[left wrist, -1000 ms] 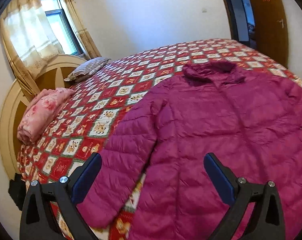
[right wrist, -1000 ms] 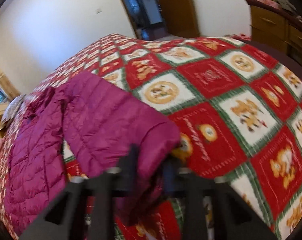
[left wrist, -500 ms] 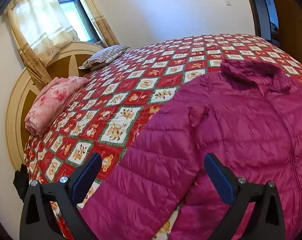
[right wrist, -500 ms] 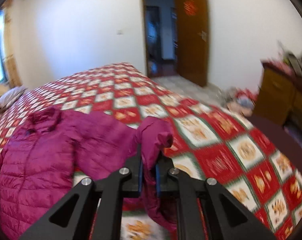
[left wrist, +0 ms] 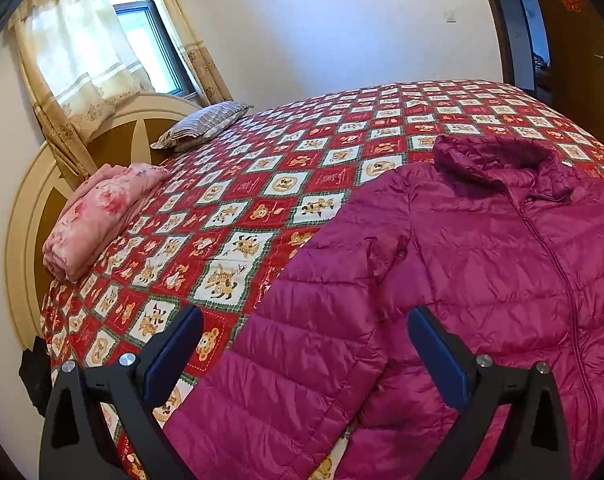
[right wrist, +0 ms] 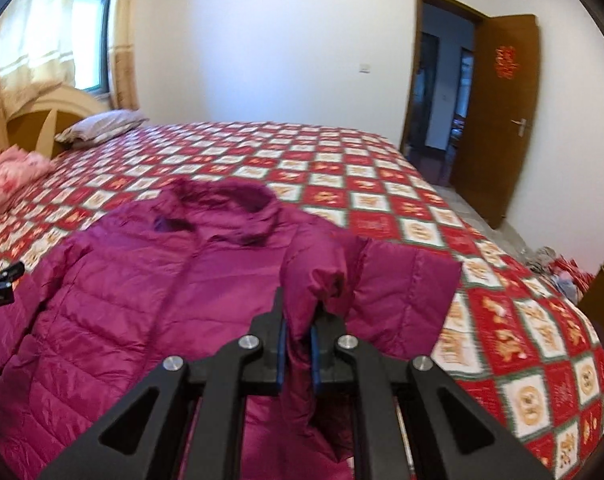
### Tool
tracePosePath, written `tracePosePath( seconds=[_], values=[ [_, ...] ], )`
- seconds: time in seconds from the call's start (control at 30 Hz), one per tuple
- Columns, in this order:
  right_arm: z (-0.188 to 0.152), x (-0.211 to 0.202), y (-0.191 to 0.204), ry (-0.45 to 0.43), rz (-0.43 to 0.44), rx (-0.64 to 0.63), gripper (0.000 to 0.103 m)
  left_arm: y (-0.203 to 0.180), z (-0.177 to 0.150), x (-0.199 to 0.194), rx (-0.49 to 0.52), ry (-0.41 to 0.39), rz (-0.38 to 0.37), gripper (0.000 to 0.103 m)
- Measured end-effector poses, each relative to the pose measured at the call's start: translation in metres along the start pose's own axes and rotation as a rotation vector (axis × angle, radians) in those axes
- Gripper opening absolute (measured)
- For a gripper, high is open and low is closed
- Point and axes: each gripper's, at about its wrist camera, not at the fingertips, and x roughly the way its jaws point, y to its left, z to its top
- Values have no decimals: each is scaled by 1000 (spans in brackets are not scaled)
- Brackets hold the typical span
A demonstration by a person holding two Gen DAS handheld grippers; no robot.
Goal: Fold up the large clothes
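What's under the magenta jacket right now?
The magenta jacket lies spread on the red patchwork bedspread, which shows all around it. Whatever is beneath its body is covered, so I cannot tell.

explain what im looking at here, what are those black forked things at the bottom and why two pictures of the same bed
Those black forks are hand-held grippers, one in each of a person's hands, each with a small wide-angle camera looking out along its two jaws. So each picture is one gripper's own view.

On the red and white checked patchwork bedspread lies a magenta quilted puffer jacket, zipped, collar away from the cameras. By the headboard sit a folded pink floral blanket and a striped grey pillow.

The left gripper is open above one sleeve, holding nothing. The right gripper is shut on the jacket's other sleeve, lifted off the bed.
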Motion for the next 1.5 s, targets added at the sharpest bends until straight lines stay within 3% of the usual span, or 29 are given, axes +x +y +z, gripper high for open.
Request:
tracePosePath(
  seconds=[0.4, 0.43, 0.47, 0.53, 0.63, 0.7, 0.77, 0.9, 1.03, 1.27, 1.3, 1.33, 1.37, 1.43, 1.5],
  values=[
    [-20, 44, 74, 53, 70, -99, 14, -4, -13, 9, 9, -6, -31, 102],
    [-21, 46, 77, 51, 75, -103, 19, -4, -13, 8, 9, -5, -38, 102],
    [-22, 45, 78, 41, 83, -103, 38, -4, -12, 8, 6, -3, -38, 102],
    [-24, 37, 77, 23, 106, -90, 60, -2, -11, 6, -10, -1, -42, 102],
    [-27, 15, 69, -4, 124, -66, 60, -3, -7, -1, -34, -4, -44, 102],
    [-27, -4, 59, -34, 139, -37, 68, -8, -4, -6, -39, -17, -38, 102],
    [-28, -24, 44, -69, 143, 2, 85, -17, 2, -16, -51, -31, -76, 102],
    [-30, -51, 16, -130, 132, 95, 91, -51, 16, -33, -32, -45, -202, 102],
    [-39, -50, -3, -141, 67, 162, 95, -110, 23, -36, 75, -33, -323, 102],
    [-68, -24, -17, -60, 20, 217, 95, -200, 22, -11, 215, 22, -400, 100],
    [-71, -21, -19, -50, 19, 223, 95, -208, 21, -7, 217, 36, -426, 94],
    [-74, -20, -21, -44, 15, 229, 95, -215, 21, -3, 220, 56, -465, 65],
    [-77, -19, -22, -38, 12, 229, 95, -218, 20, -1, 223, 73, -498, 28],
    [-81, -20, -26, -29, 9, 225, 95, -225, 18, -4, 222, 95, -585, 12],
    [-84, -20, -29, -26, 8, 236, 95, -225, 16, -17, 245, 41, -582, 6]
  ],
)
